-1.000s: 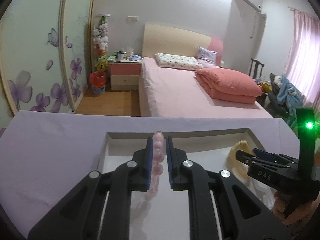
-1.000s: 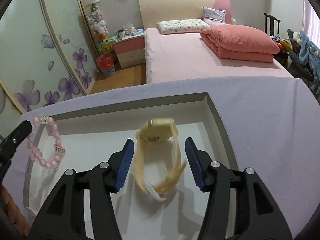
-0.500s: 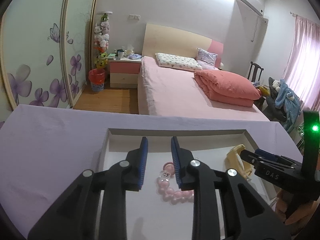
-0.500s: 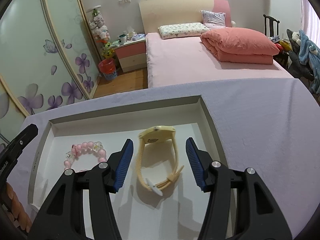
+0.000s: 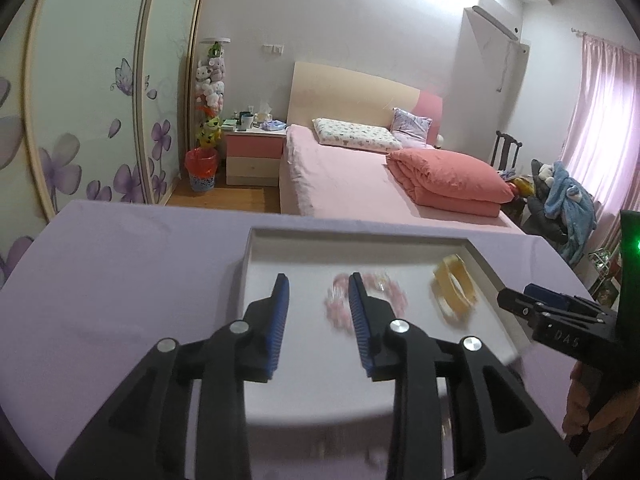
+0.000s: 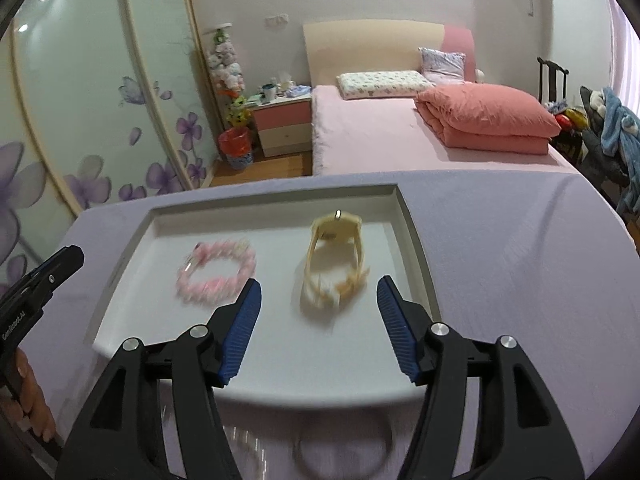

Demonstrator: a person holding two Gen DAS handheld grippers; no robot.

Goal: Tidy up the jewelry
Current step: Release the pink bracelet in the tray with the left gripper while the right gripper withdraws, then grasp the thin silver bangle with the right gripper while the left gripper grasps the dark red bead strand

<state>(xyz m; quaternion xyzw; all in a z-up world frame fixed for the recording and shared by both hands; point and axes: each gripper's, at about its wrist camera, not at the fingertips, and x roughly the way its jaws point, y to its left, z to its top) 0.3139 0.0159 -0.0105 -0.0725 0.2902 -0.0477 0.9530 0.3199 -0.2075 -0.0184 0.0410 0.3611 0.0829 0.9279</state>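
A white tray (image 6: 412, 240) sits on the lavender table. In it lie a pink bead bracelet (image 6: 218, 270) on the left and a pale yellow watch (image 6: 334, 264) on the right. Both show in the left wrist view too, the bracelet (image 5: 394, 296) partly behind a finger and the watch (image 5: 454, 290). My left gripper (image 5: 318, 308) is open and empty, above the tray's near left part. My right gripper (image 6: 318, 312) is open and empty, just short of the watch. A thin ring-shaped item (image 6: 344, 452) and a chain lie blurred on the table below the right gripper.
The lavender cloth (image 6: 520, 280) covers the table around the tray. Beyond the table's far edge are a pink bed (image 6: 400, 136), a nightstand (image 6: 284, 120) and flowered wardrobe doors (image 6: 100, 120). The other gripper (image 5: 568, 328) shows at the right of the left wrist view.
My left gripper opened and dropped the pink bracelet into the tray, then drew back and up. My right gripper also backed away from the watch, which lies still.
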